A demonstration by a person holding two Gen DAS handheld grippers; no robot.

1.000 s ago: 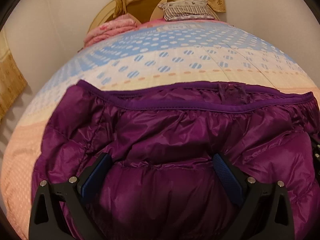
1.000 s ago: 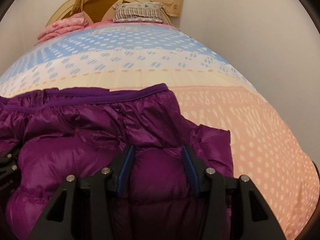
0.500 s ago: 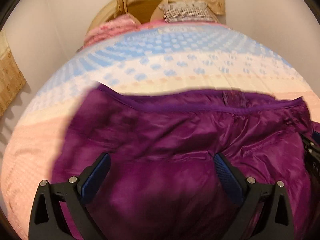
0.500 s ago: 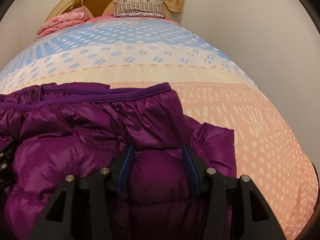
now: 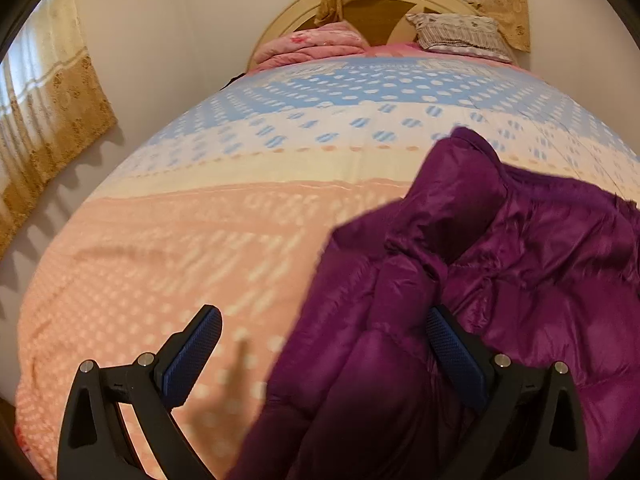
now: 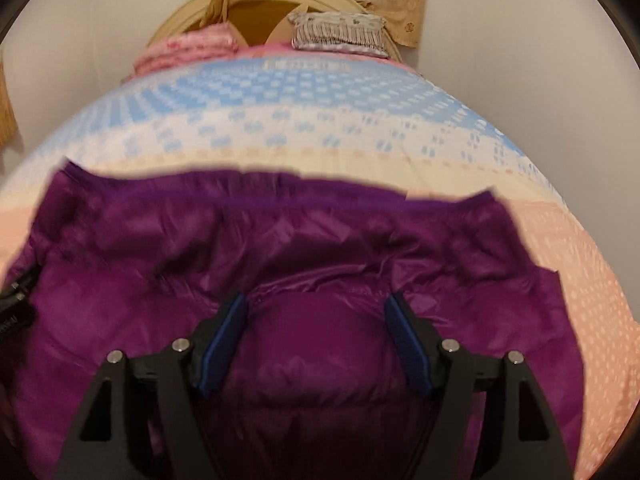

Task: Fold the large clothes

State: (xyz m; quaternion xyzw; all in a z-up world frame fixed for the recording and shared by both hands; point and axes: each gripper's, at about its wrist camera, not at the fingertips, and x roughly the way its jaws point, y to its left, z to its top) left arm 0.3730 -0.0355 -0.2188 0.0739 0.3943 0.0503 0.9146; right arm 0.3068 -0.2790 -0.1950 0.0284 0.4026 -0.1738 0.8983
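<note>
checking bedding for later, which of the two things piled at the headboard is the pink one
The folded blanket on the left is pink with a floral print. The pillow on the right is grey-striped.

Purple quilted down jacket (image 6: pixel 304 248) lay on the bed, shiny fabric puffed and creased, a darker bound hem running along its far edge. In the left wrist view the jacket (image 5: pixel 520 264) sat bunched, one corner raised. Detail was blurred in both views
</note>
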